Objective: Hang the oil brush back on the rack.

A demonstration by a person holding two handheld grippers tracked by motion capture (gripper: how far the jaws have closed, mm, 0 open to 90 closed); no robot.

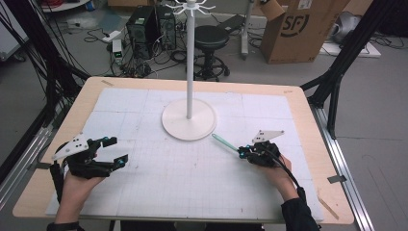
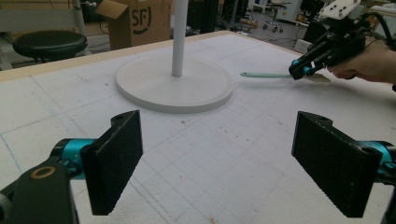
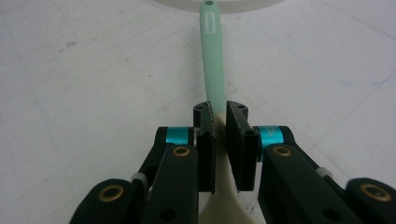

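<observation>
The tall white metal stand (image 1: pixel 189 72) loses its hooked top at the upper edge. The mint-handled cream spatula (image 3: pixel 212 60) has its blade partly hidden by the black right gripper (image 3: pixel 219 121).

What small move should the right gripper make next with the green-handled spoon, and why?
Probably lift it a little. The right gripper is already shut on the spoon where the handle meets the cream bowl, and its hole end points at the stand, whose hooks are high above. The left gripper is open and off to the side.
</observation>
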